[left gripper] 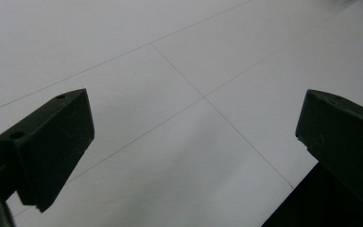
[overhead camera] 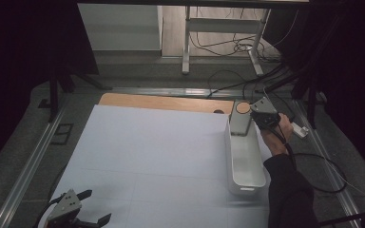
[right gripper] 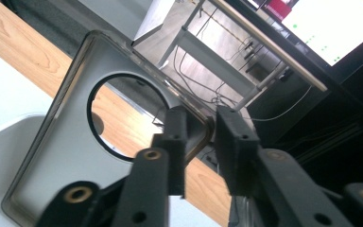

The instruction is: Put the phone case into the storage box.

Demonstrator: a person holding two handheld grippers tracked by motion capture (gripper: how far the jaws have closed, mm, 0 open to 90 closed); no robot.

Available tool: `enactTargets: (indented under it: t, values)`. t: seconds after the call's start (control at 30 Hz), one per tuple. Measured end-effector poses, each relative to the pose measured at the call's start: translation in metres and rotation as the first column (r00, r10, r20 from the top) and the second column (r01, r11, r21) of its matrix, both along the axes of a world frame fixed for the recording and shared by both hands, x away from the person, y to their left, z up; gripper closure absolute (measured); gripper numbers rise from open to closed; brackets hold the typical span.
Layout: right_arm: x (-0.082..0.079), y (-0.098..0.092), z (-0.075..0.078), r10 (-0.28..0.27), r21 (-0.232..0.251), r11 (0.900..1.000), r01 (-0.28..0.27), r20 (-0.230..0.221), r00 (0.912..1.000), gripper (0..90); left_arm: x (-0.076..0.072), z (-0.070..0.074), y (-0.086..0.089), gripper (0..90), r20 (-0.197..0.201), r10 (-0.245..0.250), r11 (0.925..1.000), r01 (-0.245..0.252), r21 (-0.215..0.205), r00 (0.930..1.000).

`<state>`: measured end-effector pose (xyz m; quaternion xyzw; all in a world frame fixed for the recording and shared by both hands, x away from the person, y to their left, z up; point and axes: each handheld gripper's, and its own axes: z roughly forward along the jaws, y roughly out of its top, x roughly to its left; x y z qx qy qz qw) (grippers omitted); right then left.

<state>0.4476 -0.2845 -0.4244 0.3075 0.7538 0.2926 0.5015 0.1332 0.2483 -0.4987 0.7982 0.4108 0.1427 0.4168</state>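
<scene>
My right gripper (overhead camera: 255,115) pinched the grey lid (right gripper: 75,156) by its corner, tilted over the white bin's (overhead camera: 244,164) far end. Left gripper (overhead camera: 83,209) rested apart, empty. Such a thin corner grip risked the lid slipping or swinging.

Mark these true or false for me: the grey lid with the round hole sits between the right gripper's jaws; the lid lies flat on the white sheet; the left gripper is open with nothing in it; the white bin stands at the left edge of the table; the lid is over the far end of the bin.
1. The grey lid sits between the jaws of the right gripper: true; its rim is in the gap.
2. The lid lies flat on the white sheet: false; it is raised and tilted.
3. The left gripper is open and empty: true.
4. The white bin stands at the table's left edge: false; it stands at the right side.
5. The lid is over the bin's far end: true.
</scene>
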Motion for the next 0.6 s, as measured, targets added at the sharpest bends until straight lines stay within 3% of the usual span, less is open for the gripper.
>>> enactTargets:
  t: [0.3, 0.6]
  values:
    - [-0.003, 0.003, 0.001, -0.004, 0.015, 1.000, 0.004, -0.034, 0.9994, 59.5, 0.000, 0.000, 0.000, 0.0, -0.002, 0.002, 1.0000, -0.002, -0.004, 1.0000]
    - [-0.011, -0.001, 0.008, -0.002, 0.069, 0.998, 0.007, -0.071, 0.9975, 48.0, 0.000, 0.000, 0.000, 0.0, -0.001, 0.002, 1.0000, -0.002, 0.001, 1.0000]
